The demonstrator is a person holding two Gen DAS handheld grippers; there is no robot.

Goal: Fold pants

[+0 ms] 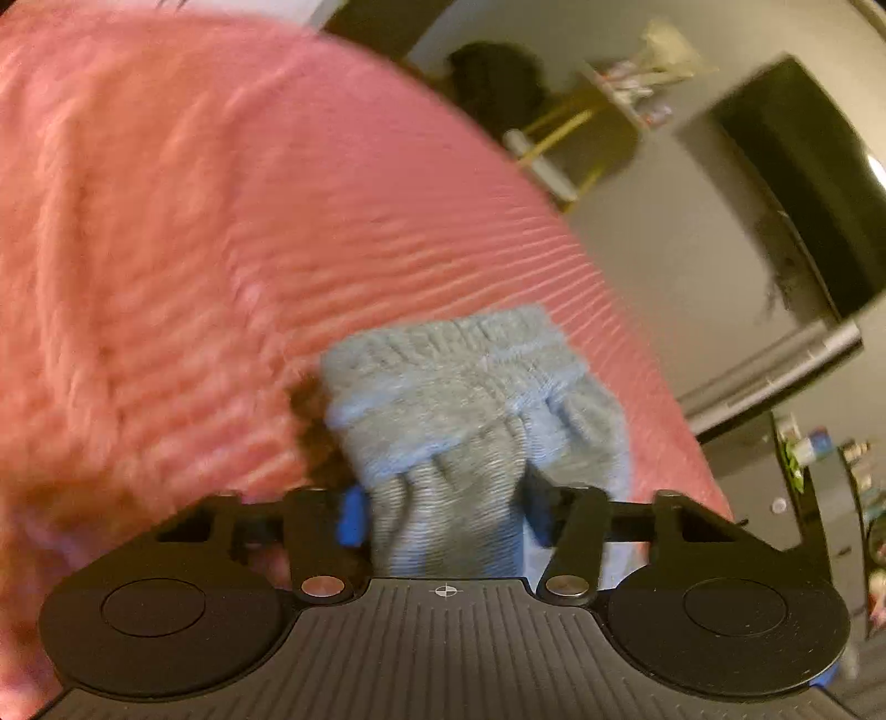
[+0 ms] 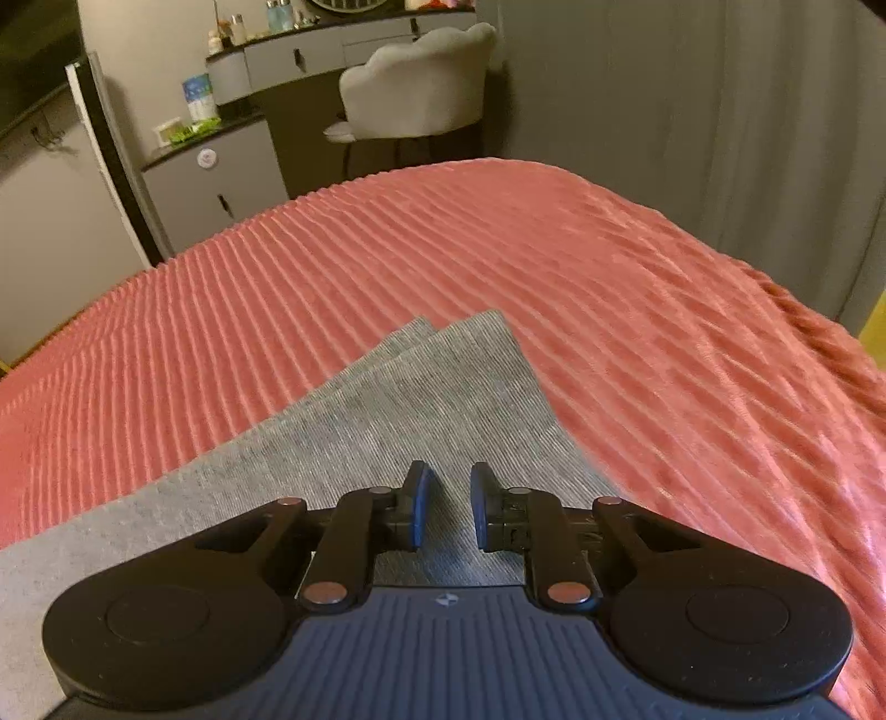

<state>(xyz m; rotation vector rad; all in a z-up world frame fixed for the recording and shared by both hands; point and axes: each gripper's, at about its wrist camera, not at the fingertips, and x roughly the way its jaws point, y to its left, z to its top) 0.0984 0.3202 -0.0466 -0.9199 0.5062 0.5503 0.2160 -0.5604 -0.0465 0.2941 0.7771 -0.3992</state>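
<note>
The grey pants (image 1: 443, 399) lie on a pink ribbed bedspread (image 1: 221, 221). In the left wrist view their elastic waistband is bunched up, and my left gripper (image 1: 446, 515) is shut on this gathered cloth, which fills the space between the blue pads (image 1: 351, 515). In the right wrist view the pant legs (image 2: 387, 399) lie flat, one on the other, with the hems pointing away. My right gripper (image 2: 448, 509) hovers over the legs with its jaws only a narrow gap apart. Nothing is pinched between its pads (image 2: 421, 507); flat cloth shows through the gap.
The bedspread (image 2: 609, 277) covers the whole bed. Beyond its far edge stand a grey chair (image 2: 421, 83), a vanity counter with bottles (image 2: 332, 39) and a low cabinet (image 2: 210, 188). A grey curtain (image 2: 720, 111) hangs to the right. The left wrist view is blurred.
</note>
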